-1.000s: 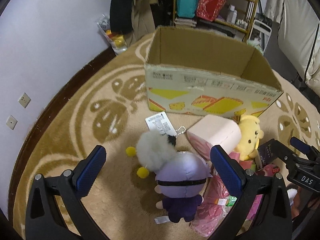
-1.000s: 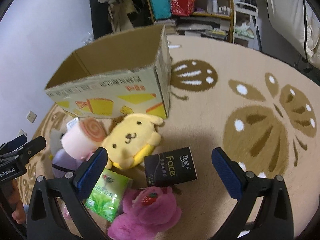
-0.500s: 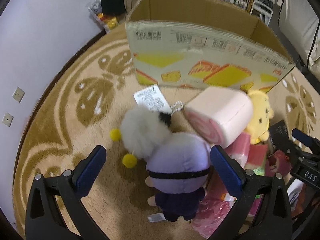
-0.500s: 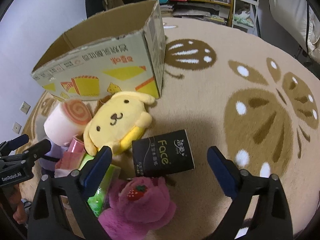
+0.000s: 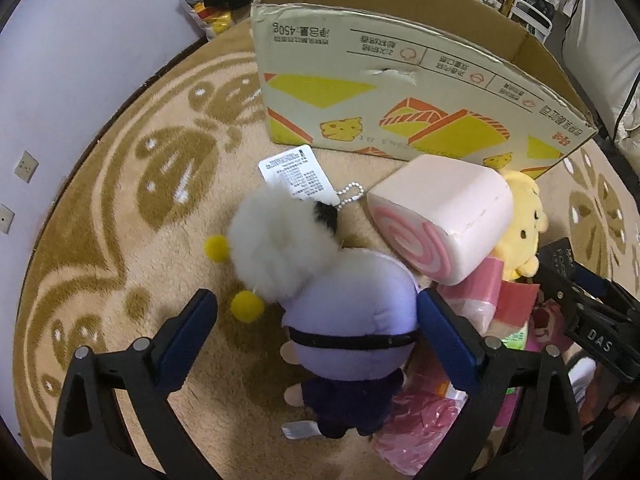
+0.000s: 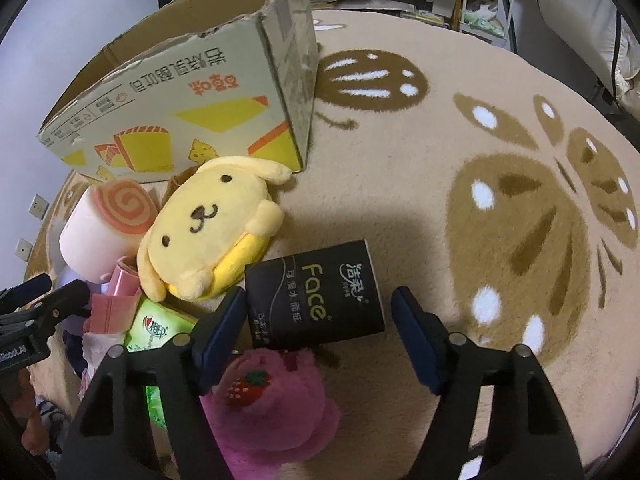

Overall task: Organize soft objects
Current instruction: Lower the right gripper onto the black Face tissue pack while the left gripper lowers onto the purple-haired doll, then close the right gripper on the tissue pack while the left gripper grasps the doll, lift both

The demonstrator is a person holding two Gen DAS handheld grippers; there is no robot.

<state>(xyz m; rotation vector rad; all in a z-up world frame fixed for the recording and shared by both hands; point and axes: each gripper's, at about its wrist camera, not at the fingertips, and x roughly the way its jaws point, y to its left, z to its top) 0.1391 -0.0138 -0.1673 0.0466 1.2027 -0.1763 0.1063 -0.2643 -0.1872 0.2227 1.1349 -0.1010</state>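
Nothing looks boxed yet: right gripper [image 6: 318, 322] fingers closing around the black tissue pack [image 6: 314, 296], left gripper [image 5: 316, 328] fingers spread beside the purple plush doll [image 5: 352, 320], cardboard box [image 5: 400, 92] upper frame.

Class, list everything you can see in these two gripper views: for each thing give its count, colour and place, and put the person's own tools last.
Cardboard box: one, brown with yellow print, open-topped, behind the toys.
Rug: one, beige with brown pattern, under everything.
Swirl-roll cushion: one, pink, leaning on the pile before the box.
Yellow dog plush: one, beside the cushion.
White fluffy plush: one, yellow pompoms, paper tag attached.
Purple doll: one, lilac head, dark body.
Black tissue pack: one, on the rug.
Green tissue pack: one, under the pile.
Magenta plush: one, strawberry on it, nearest.
Left gripper: open, around the purple doll.
Right gripper: closing around the black tissue pack.
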